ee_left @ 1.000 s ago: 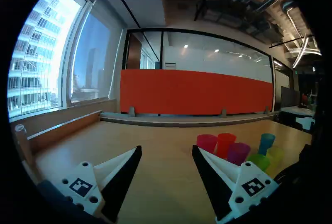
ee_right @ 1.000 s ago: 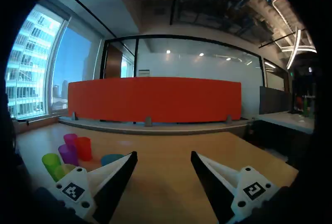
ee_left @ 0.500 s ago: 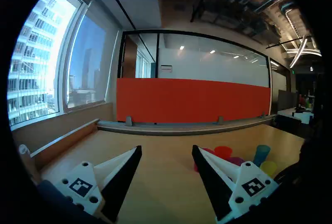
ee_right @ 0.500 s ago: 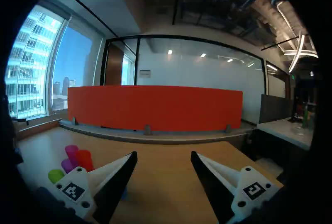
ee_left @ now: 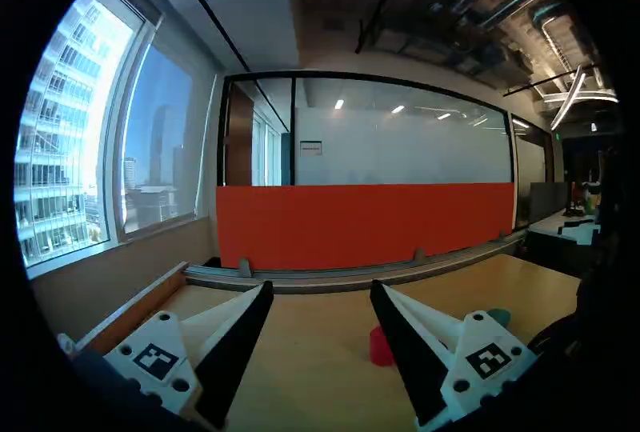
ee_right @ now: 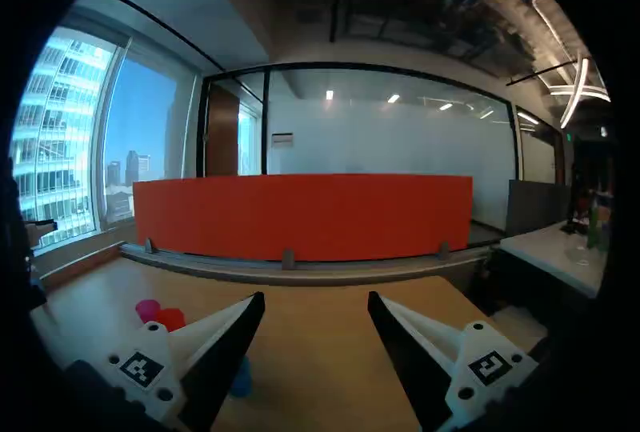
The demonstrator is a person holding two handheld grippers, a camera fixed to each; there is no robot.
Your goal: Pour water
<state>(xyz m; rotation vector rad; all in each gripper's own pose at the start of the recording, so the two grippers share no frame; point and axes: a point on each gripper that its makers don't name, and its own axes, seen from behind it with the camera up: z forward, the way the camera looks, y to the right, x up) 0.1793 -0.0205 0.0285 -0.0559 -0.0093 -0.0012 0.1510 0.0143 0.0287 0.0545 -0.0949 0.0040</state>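
The left tool (ee_left: pixel 320 286) has two white wedge-shaped fingers (ee_left: pixel 448 344) with black inner faces, tapering to points. Each carries a square black-and-white marker (ee_left: pixel 155 360) and small round holes (ee_left: pixel 164 318) near its base. The right tool (ee_right: pixel 316 298) is built and marked alike.

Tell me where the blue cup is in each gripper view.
Left gripper view: blue cup low right, peeking over that side's finger.
Right gripper view: blue cup bottom left, beside the near finger's inner edge.
Shared landmark: orange partition across the middle.
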